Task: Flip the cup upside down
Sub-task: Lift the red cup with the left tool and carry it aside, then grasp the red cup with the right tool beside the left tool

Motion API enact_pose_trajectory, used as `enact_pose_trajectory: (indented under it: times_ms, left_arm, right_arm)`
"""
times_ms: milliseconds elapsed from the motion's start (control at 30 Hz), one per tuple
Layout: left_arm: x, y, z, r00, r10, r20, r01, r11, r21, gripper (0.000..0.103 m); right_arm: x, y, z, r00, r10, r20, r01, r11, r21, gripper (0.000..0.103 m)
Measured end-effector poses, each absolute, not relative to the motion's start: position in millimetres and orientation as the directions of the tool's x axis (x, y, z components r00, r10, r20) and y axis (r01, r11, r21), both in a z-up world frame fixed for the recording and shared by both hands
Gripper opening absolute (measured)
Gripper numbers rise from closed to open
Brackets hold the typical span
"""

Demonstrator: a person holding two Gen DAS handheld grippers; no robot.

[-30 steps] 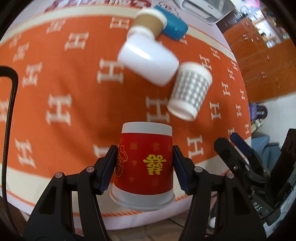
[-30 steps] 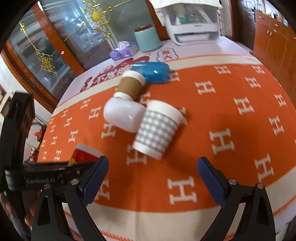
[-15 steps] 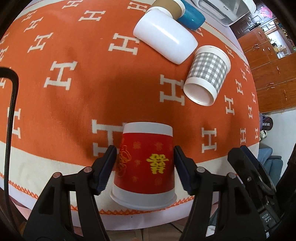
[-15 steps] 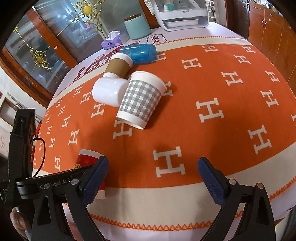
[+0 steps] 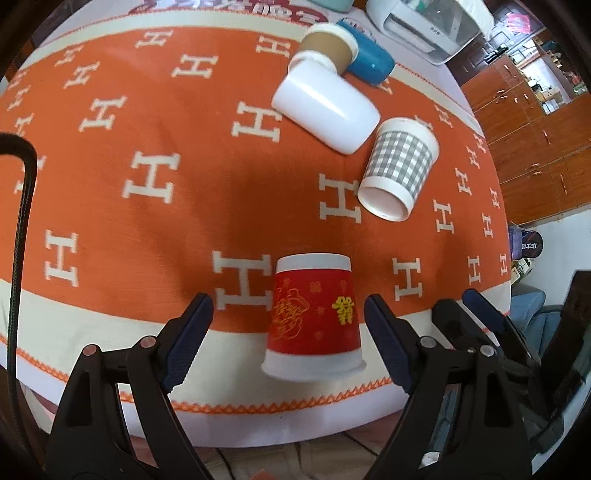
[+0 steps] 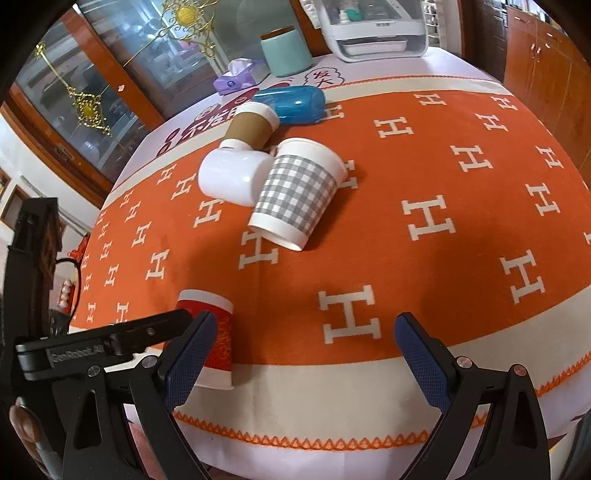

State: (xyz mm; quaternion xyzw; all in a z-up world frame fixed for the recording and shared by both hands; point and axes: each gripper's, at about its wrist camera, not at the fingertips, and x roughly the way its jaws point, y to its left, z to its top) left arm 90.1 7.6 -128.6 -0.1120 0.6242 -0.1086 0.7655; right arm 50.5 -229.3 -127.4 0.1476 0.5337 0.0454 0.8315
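Note:
A red paper cup [image 5: 313, 317] with gold characters stands upside down, rim on the cloth, near the table's front edge. My left gripper [image 5: 290, 332] is open, its fingers apart on either side of the cup and not touching it. The cup also shows in the right wrist view [image 6: 212, 332], partly behind the left finger there. My right gripper [image 6: 301, 347] is open and empty above the cloth's front border.
An orange cloth [image 5: 177, 229] with white H marks covers the table. Lying on their sides are a grey checked cup [image 5: 400, 170], a white cup [image 5: 325, 105], a brown cup [image 5: 328, 46] and a blue cup [image 5: 369, 62]. A teal canister [image 6: 286, 51] and a white appliance [image 6: 373, 26] stand at the back.
My left gripper has opened and let go of the red cup, which now stands on the cloth. The right gripper stays open and has barely shifted.

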Motion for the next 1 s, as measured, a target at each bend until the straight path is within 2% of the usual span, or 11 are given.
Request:
enact_pose_trajectory:
  times_ms: [200,367,500,700,800,867,1000]
  left_arm:
    - [76.5,28.8,-104.6,0.254,-0.247,-0.935,0.066,0.969,-0.238,0.082]
    - [67.7,53.7,-100.4,0.278,-0.222,-0.935,0.035,0.975,-0.221,0.081]
    - [66.8,73.3,-114.5,0.240,-0.250,-0.938,0.001,0.966,-0.257,0.068]
    - [63.0,82.3,-130.2,0.229,-0.232,-0.945,-0.007,0.971,-0.240,0.062]
    - [62.5,83.5,-132.7,0.236,-0.220,-0.947,0.007,0.974,-0.224,0.056]
    - [63.5,82.7,-132.3,0.243,-0.217,-0.945,0.016,0.975,-0.220,0.055]
    - [65.7,83.0,-133.3,0.249,-0.212,-0.945,0.026,0.977,-0.212,0.055]
  right_arm:
    - [58.5,-214.8,-126.4,0.367,0.336,-0.868,0.040,0.926,0.375,0.098]
    - [73.4,-199.3,-137.6,0.255,0.447,-0.857,0.022,0.884,0.468,0.089]
    - [90.0,-187.6,-154.0,0.136,0.541,-0.830,0.045,0.834,0.551,0.088]
    - [107.5,-168.9,-172.0,0.033,0.561,-0.827,0.052,0.825,0.562,0.085]
    - [114.0,-161.3,-182.1,-0.007,0.561,-0.828,0.065,0.826,0.559,0.078]
    - [116.9,-157.1,-187.6,-0.030,0.564,-0.825,0.066,0.825,0.562,0.072]
    - [121.1,-148.2,-195.5,-0.065,0.570,-0.819,0.067,0.821,0.567,0.068]
